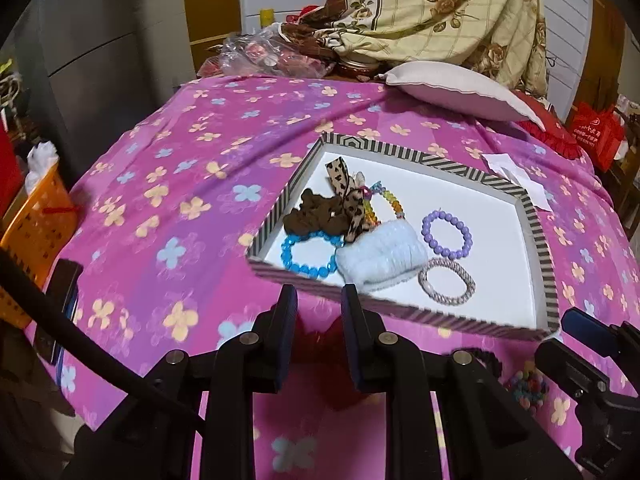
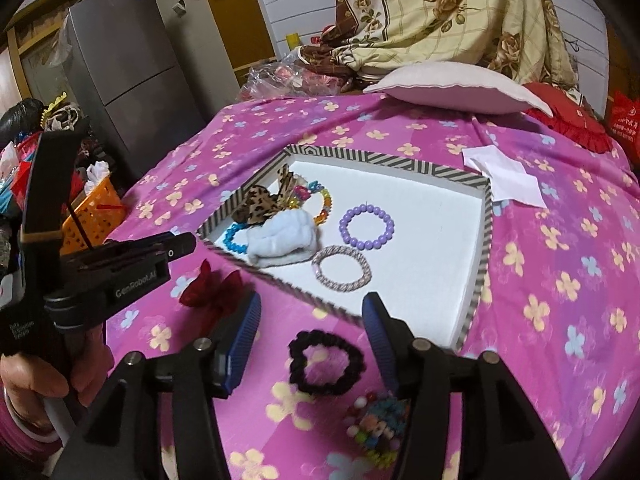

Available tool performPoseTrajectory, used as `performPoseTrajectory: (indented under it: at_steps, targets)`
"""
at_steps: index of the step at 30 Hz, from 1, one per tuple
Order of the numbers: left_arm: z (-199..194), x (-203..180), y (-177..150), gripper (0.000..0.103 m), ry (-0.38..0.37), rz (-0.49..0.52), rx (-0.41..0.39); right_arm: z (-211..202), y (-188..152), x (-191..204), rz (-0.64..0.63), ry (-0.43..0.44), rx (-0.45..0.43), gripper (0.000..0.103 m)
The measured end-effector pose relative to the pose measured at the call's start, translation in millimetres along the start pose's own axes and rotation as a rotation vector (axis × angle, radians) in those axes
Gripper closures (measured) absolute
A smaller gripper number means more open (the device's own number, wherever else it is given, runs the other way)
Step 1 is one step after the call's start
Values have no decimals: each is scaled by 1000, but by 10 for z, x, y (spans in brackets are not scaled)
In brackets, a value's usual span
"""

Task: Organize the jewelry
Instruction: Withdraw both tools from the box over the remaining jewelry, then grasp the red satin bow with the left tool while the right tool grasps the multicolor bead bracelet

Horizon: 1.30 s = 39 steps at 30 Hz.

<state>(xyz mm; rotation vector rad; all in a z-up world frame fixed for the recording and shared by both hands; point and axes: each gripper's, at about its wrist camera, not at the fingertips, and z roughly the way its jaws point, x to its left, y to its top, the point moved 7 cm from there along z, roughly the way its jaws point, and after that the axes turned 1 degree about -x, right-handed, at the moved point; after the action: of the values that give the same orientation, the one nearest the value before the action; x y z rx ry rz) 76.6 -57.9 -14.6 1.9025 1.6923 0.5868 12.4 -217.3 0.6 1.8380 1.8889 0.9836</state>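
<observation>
1. A shallow tray with a striped rim and white floor lies on a pink flowered cloth.
2. In the tray: a purple bead bracelet, a pale twisted hair tie, a white knitted band, a blue bead bracelet, a rainbow bead bracelet, a leopard-print bow and a brown scrunchie.
3. Outside the tray, on the cloth near its front edge: a dark red bow, a black scrunchie and a multicoloured bead piece.
4. The right gripper hangs over the black scrunchie, jaws parted wide and holding nothing; the scrunchie lies flat between and below the blue pads.
5. The left gripper sits just before the tray's front rim, jaws about half apart and empty; the red bow shows below, between the fingers.
6. A white paper lies beside the tray's far right corner.
</observation>
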Motion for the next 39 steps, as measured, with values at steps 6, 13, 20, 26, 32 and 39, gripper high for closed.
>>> performPoseTrajectory:
  at_steps: [6,13,20,26,32,39]
  targets:
    - [-149,52,-126,60,8,-7,-22,-116,-117,37,1,-1,-6,47]
    - [-273,84,-256,60,12,-12,-36,-231,-192,79,-14,-19,-16,44]
    - [-373,95,-344,60,12,-12,-40,-340,-241,153,-34,-20,-25,43]
    - [-479,106,-394,60,8,-11,-51,-421,-281,215,-47,-14,-30,42]
    - [-532,112,-433,60,10,-7,-55,-464,-315,274,-60,-13,-30,42]
    - [-572,127,-467,60,12,-9,-54,-496,-350,304,-69,-9,-29,41]
